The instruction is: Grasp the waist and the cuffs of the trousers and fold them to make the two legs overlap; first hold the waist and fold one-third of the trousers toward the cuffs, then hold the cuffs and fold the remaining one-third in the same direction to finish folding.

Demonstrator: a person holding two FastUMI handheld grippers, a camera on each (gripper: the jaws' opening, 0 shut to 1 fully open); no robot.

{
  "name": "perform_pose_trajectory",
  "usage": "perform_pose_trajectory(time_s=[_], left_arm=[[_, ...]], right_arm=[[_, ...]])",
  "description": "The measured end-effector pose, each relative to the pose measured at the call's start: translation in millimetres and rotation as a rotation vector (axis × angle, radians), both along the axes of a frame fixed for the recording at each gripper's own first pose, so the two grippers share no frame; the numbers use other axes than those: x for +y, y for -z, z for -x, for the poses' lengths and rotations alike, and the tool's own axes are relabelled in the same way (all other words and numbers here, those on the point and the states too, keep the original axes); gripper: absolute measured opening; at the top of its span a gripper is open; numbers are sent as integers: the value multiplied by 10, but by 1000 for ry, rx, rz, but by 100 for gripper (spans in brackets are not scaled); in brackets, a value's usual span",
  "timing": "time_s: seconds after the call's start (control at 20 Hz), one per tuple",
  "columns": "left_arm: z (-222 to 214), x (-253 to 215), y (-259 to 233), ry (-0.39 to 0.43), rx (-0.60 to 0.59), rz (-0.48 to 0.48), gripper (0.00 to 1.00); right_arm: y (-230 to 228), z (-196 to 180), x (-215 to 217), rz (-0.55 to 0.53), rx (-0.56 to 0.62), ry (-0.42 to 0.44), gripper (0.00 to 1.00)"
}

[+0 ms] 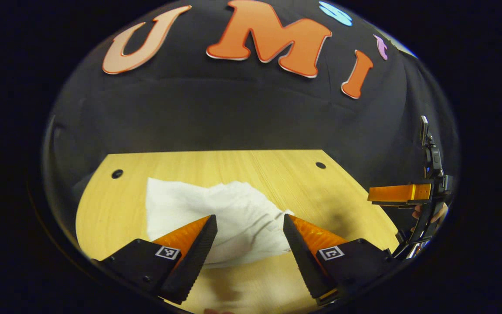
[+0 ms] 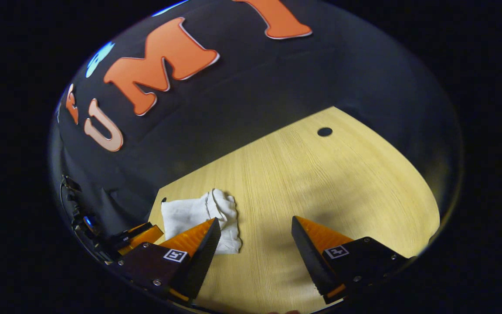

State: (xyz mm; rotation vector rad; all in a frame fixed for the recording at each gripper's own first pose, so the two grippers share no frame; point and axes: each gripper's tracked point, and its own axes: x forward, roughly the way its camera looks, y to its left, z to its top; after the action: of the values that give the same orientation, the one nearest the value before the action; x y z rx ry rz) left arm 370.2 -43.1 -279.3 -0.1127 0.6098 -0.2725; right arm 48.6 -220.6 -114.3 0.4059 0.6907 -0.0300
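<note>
The white trousers [image 1: 216, 213] lie in a compact, wrinkled bundle on the wooden table [image 1: 277, 170]. My left gripper [image 1: 249, 222] hovers open just above the bundle's near edge, with nothing between its fingers. At the right edge of the left gripper view, the right gripper [image 1: 401, 194] is held by a hand away from the cloth. In the right gripper view the trousers [image 2: 198, 216] lie at the lower left, partly behind my left finger. My right gripper [image 2: 255, 229] stands open over bare wood. The left gripper [image 2: 140, 237] shows at the lower left beside the cloth.
The table's round holes [image 1: 117, 173] [image 1: 320, 165] [image 2: 324, 131] mark its far corners. The black cloth wall [image 1: 242, 113] rises directly behind the table's far edge. Bare wood [image 2: 342, 183] stretches to the right of the trousers.
</note>
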Motion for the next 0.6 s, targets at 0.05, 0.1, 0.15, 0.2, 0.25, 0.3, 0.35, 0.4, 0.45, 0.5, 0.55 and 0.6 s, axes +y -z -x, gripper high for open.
perform_pose_trajectory(time_s=[0.05,0.1,0.15,0.2,0.25,0.3,0.35,0.4,0.45,0.5,0.55,0.6], left_arm=[[-32,146,-64,-36,-31,-7,99],[-53,321,-163,-78,-62,-16,100],[-43,457,-180,-113,-82,-19,100],[-25,584,-271,-143,-98,-11,99],[-11,695,-353,-168,-118,2,99],[9,824,-439,-192,-143,9,100],[16,972,-503,-215,-168,4,99],[24,1086,-531,-233,-190,-10,99],[40,1186,-527,-251,-200,-27,100],[61,1277,-519,-267,-202,-40,99],[93,1382,-552,-277,-205,-38,100],[135,1456,-581,-275,-208,-28,99]], right_arm=[[-110,-73,25,32,-44,-5,98],[-208,-126,65,56,-87,-15,98],[-302,-172,133,73,-126,-29,98],[-408,-210,193,88,-168,-41,98],[-497,-229,246,106,-209,-52,98],[-570,-239,289,126,-246,-61,98],[-609,-247,344,144,-275,-69,98],[-652,-235,397,161,-301,-77,98],[-676,-221,454,177,-328,-86,98],[-699,-203,498,200,-354,-89,98],[-729,-165,537,226,-378,-89,98],[-765,-122,572,254,-394,-85,98]])
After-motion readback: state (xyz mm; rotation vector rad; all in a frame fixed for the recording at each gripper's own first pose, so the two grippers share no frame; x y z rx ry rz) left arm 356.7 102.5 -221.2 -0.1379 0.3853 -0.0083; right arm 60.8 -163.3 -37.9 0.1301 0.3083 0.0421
